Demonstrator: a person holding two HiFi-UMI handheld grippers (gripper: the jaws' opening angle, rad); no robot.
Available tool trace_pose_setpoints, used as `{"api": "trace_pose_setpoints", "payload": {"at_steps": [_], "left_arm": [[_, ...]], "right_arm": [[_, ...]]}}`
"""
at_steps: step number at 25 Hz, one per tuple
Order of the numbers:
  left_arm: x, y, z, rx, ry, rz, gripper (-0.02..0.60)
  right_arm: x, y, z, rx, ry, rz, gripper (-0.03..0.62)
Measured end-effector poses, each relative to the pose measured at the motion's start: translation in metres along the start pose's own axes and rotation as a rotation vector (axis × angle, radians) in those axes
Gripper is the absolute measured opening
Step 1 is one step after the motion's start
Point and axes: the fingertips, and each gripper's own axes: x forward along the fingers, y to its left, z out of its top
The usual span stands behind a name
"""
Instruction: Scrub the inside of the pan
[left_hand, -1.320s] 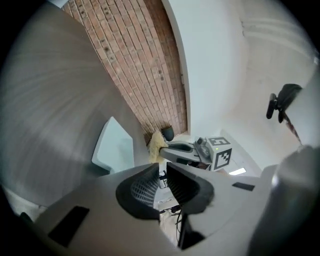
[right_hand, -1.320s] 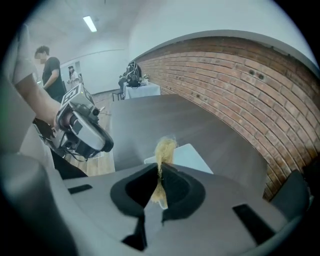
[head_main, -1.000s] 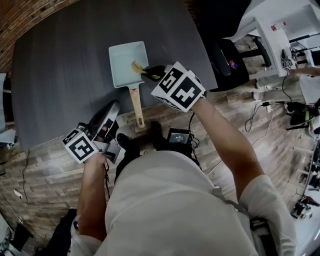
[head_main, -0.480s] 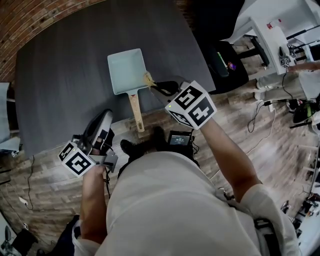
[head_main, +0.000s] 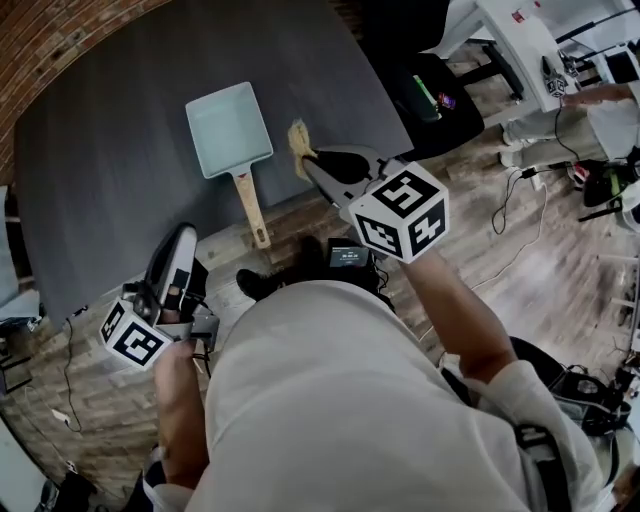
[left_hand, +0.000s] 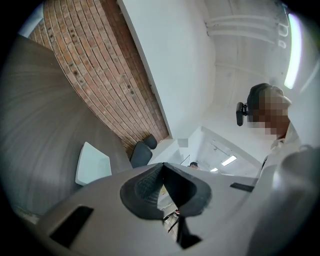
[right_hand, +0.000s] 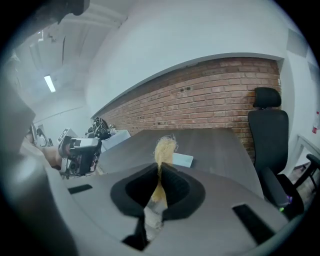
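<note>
The right gripper (head_main: 308, 165) has pulled off the pan (head_main: 228, 128), jaws clenched on a soft, light scrubber (right_hand: 165, 149). The stiff pan lies beyond their tips, probably best held by its wooden handle (head_main: 247, 205). The left gripper (left_hand: 161, 167) is closed on nothing.

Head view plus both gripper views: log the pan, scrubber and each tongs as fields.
pan: on table, nothing inside, handle toward person
scrubber: yellow, right of pan in head view, clear of it
right tongs: shut on scrubber
left tongs: shut, empty, away from pan
contact: nothing touches pan
</note>
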Motion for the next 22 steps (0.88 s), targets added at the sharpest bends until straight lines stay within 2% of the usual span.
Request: {"api": "trace_pose_setpoints", "payload": {"at_steps": [8,22], "left_arm": [[-0.001,-0.008,-0.006,-0.003,0.014,-0.007,0.009],[0.012,-0.016,-0.013,0.0,0.055,-0.019,0.009]], "right_arm": [[-0.016,-0.005,-0.003,0.071,-0.052,-0.03,0.031],[-0.033,-0.025,-0.008,0.106,-0.093,-0.085,0.031]]}}
